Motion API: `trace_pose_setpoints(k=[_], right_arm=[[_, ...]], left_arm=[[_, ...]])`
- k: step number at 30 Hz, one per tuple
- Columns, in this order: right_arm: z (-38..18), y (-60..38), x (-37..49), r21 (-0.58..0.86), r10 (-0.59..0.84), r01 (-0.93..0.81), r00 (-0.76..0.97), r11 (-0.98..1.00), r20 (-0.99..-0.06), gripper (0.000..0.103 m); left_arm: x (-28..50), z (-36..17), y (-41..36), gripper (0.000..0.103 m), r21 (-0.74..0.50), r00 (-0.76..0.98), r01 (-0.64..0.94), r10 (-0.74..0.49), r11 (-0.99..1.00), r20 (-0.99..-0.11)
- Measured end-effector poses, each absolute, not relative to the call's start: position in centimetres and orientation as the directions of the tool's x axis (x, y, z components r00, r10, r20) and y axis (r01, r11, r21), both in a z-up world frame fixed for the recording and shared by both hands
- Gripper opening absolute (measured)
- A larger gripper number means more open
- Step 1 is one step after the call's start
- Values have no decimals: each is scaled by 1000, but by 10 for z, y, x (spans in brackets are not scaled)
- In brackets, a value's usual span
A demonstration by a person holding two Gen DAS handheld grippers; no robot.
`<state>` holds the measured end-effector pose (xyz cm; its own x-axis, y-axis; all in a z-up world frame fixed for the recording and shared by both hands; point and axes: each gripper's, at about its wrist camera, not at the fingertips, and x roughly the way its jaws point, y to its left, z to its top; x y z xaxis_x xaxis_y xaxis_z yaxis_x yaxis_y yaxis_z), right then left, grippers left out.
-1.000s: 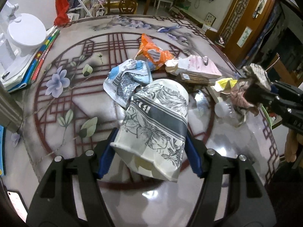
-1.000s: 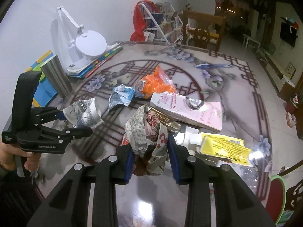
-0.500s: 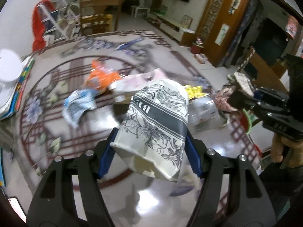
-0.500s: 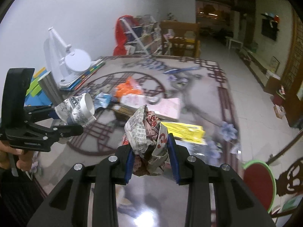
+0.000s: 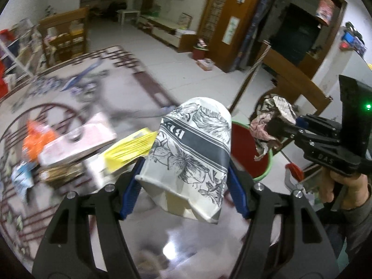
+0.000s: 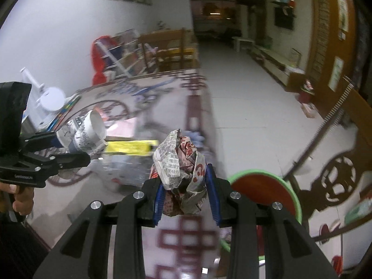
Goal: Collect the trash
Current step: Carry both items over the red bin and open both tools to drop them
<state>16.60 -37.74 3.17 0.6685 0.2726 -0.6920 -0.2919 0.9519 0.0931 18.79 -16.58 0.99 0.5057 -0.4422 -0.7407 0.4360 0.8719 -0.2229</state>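
Observation:
My left gripper (image 5: 186, 186) is shut on a crushed paper cup (image 5: 193, 148) with a black floral print, held above the glossy patterned table (image 5: 144, 232). The same cup (image 6: 86, 134) shows in the right wrist view at the left. A crumpled ball of printed paper (image 6: 180, 172) sits squeezed between the blue pads of my right gripper (image 6: 186, 200), also shut. That paper ball (image 5: 272, 121) hangs over a red bin with a green rim (image 5: 246, 151), which stands off the table's right edge. In the right wrist view the bin (image 6: 267, 190) lies just right of the gripper.
More litter stays on the table: a yellow wrapper (image 5: 130, 148), a pink carton (image 5: 76, 139), an orange bag (image 5: 34, 139) and a blue-white wrapper (image 5: 21, 179). A white lamp (image 6: 50, 95) stands at the far left. Dark wooden chair backs (image 6: 337, 181) stand beside the bin.
Both grippers have swung right across the table, away from the litter pile toward the red bin, each keeping its grip. The bin has come into view beside the right gripper.

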Motion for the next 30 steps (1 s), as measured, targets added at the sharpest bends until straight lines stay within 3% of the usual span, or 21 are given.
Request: trace_pose_setpoints(k=[16, 27, 30], right_arm=[[0, -513, 176, 123, 143, -77, 668, 989, -730, 31], [-45, -535, 187, 156, 148, -41, 623, 987, -768, 31], [-51, -534, 190, 153, 150, -48, 613, 987, -776, 40]], left_arm=[[223, -8, -322, 64, -314, 358, 579, -581, 752, -731], [251, -27, -361, 64, -393, 286, 564, -619, 726, -731], [253, -35, -366, 65, -403, 266, 564, -621, 721, -737]])
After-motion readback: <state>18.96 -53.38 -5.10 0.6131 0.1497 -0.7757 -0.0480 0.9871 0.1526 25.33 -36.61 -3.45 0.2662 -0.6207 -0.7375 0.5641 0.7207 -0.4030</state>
